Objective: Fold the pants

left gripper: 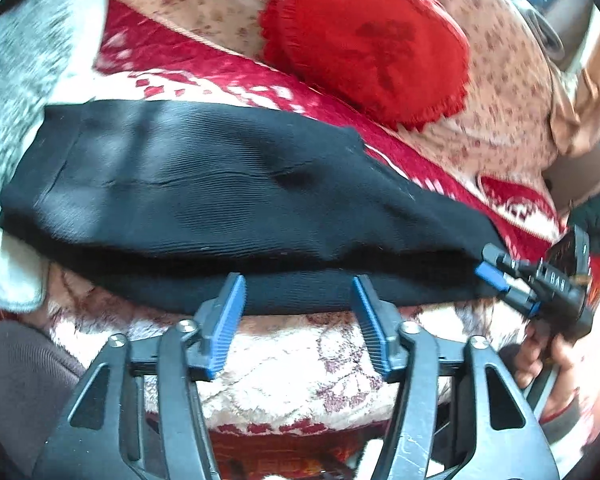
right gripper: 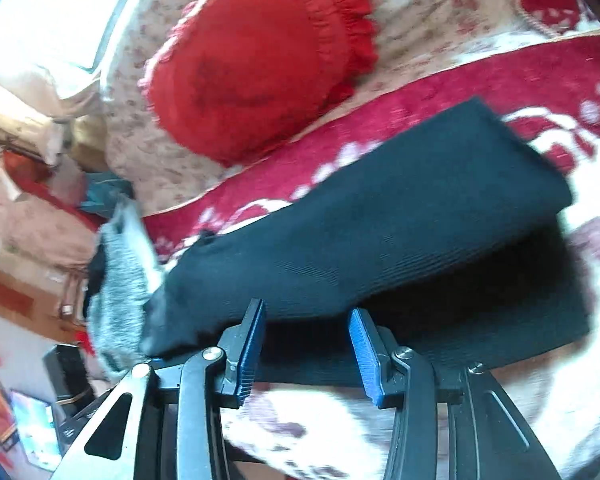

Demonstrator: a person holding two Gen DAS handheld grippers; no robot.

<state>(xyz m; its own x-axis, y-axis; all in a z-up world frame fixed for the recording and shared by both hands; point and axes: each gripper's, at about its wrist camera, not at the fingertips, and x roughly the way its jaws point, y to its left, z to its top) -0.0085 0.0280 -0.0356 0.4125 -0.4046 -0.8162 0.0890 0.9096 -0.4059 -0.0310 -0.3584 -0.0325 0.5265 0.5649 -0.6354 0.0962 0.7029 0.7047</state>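
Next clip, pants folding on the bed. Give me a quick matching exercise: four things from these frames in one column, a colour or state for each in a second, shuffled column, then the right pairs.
Things:
1. pants
2. round cushion
3. left gripper
4. fuzzy garment

Descriptions:
A. red, with a frilled edge, lying behind the pants
B. black, lying across the patterned blanket
C. grey and speckled, at one end of the pants
D. jaws apart, blue pads at the near edge of the pants

Pairs: 1-B, 2-A, 3-D, 4-C
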